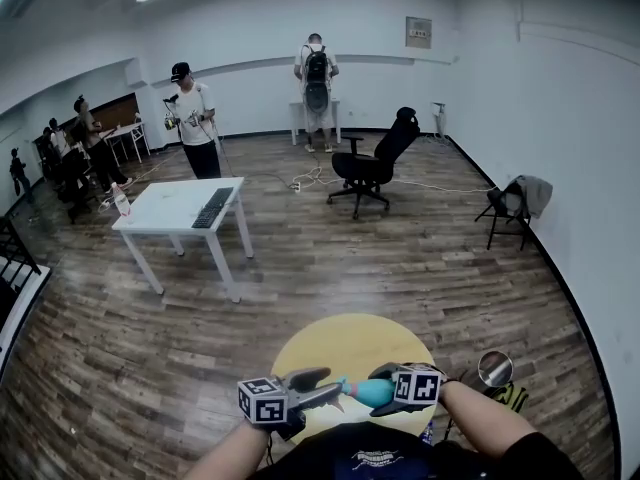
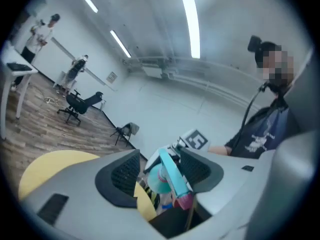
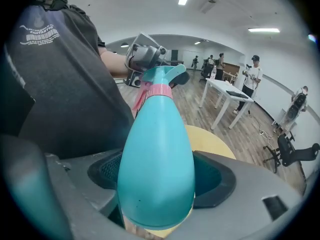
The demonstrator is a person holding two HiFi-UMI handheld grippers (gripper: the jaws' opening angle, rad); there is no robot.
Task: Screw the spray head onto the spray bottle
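Low in the head view, over the yellow round table (image 1: 345, 346), my two grippers meet. My right gripper (image 1: 392, 384) is shut on the teal spray bottle (image 1: 372, 396). In the right gripper view the bottle's fat body (image 3: 157, 164) fills the space between the pads, neck pointing away. A pink collar (image 3: 157, 90) and the teal spray head (image 3: 164, 76) sit on the neck. My left gripper (image 2: 161, 170) stands level around the spray head (image 2: 169, 175). A gap shows between its left pad (image 2: 125, 171) and the head, so it is open.
A white table (image 1: 165, 208) with a keyboard stands at mid left. A black office chair (image 1: 375, 166) and a folding chair (image 1: 512, 206) with cloth stand farther off. Several people stand near the far wall. A round shiny object (image 1: 495, 368) sits right of the yellow table.
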